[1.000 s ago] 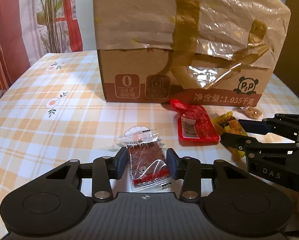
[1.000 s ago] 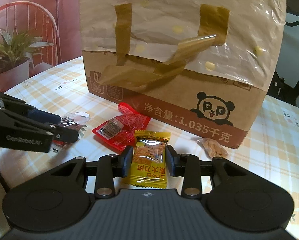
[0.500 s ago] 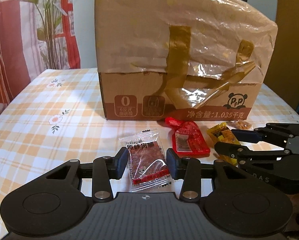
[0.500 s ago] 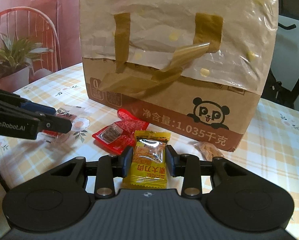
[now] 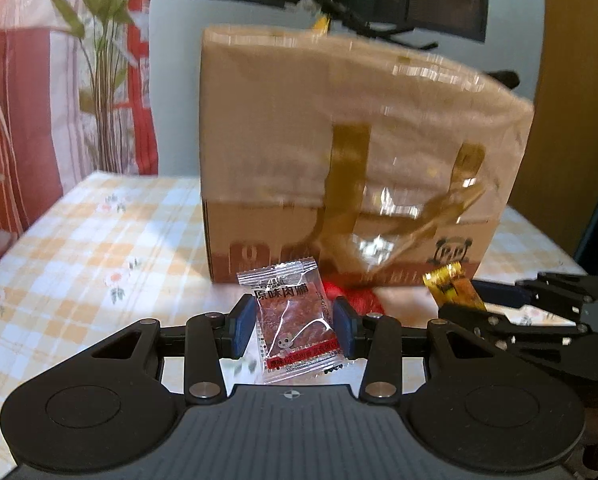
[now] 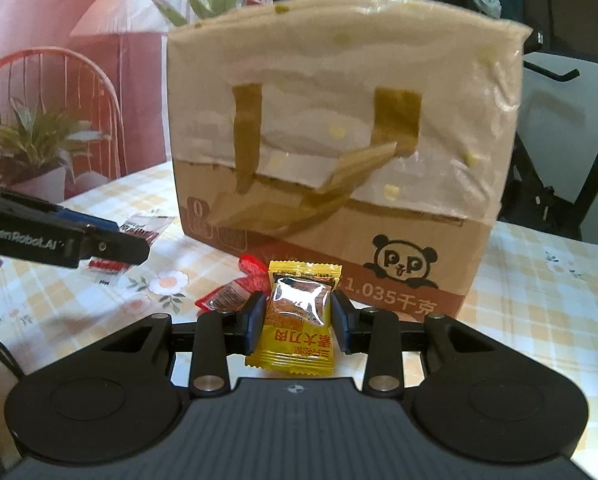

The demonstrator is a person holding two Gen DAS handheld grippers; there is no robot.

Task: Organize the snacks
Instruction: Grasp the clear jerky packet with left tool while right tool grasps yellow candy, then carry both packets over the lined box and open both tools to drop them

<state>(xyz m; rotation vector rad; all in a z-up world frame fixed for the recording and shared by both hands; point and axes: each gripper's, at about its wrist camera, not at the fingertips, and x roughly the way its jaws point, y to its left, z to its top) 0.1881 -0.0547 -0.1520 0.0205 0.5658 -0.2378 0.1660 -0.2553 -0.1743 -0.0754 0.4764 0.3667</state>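
Left claw (image 5: pixel 294 324) is clamped on a clear packet of dried meat (image 5: pixel 295 322) w/ red print, blue pads pressing both sides, packet upright and off the table. Right claw (image 6: pixel 298 322) is clamped on a yellow snack packet (image 6: pixel 299 320), also upright btwn its pads. Just past both claws a red snack packet (image 6: pixel 229 296) lies flat on the table (image 6: pixel 539 280), which has an orange-and-white check cloth w/ flowers. Behind that stands a cardboard box (image 6: pixel 379 248) w/ a panda logo, its upper part covered by a crinkled plastic bag (image 6: pixel 339 92) w/ olive handles. Far back: a potted plant (image 6: pixel 31 152), a red chair (image 6: pixel 59 92), and a lamp (image 6: pixel 119 12) on the left.
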